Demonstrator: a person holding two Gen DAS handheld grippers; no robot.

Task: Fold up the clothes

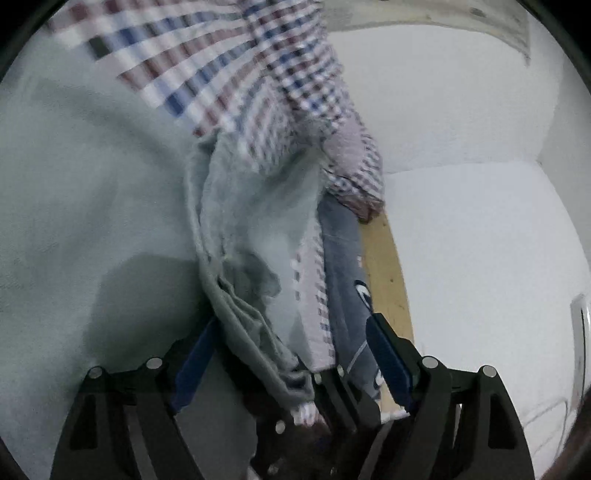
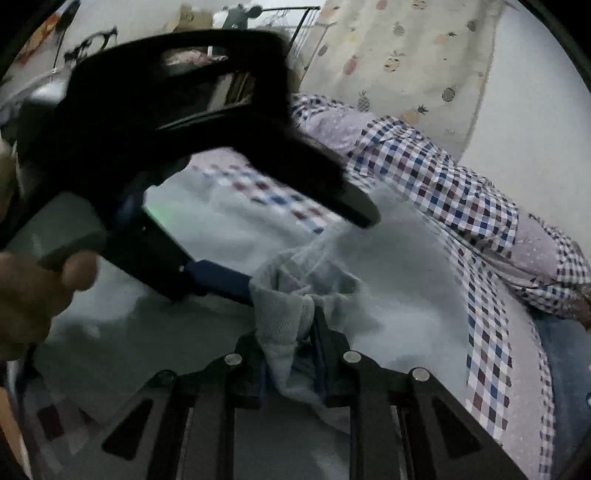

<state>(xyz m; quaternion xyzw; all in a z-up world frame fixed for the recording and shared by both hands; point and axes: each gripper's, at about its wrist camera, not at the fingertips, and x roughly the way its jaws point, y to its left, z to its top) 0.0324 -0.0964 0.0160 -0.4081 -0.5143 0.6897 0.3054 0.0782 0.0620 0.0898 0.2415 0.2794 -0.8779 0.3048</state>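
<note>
A pale grey-green garment [image 1: 243, 229] lies over a checked bedcover, with a bunched fold running between my fingers. My left gripper [image 1: 291, 325] is open wide and straddles that fold, its blue pads [image 1: 195, 358] apart from the cloth. In the right wrist view my right gripper [image 2: 288, 332] is shut on a gathered edge of the garment [image 2: 280, 317]. The left gripper [image 2: 310, 254] shows there too, held by a hand [image 2: 33, 291], with its jaws open around the cloth just beyond my right fingertips. The right gripper [image 1: 332, 387] appears low in the left wrist view, pinching the fold's end.
The checked bedcover [image 2: 436, 177] is rumpled at the right, over blue jeans [image 2: 569, 362]. A wooden bed edge [image 1: 384, 273] borders a white surface [image 1: 480, 258]. A pineapple-print cloth [image 2: 406, 55] hangs behind, and a wire rack [image 2: 303, 26] stands at the back.
</note>
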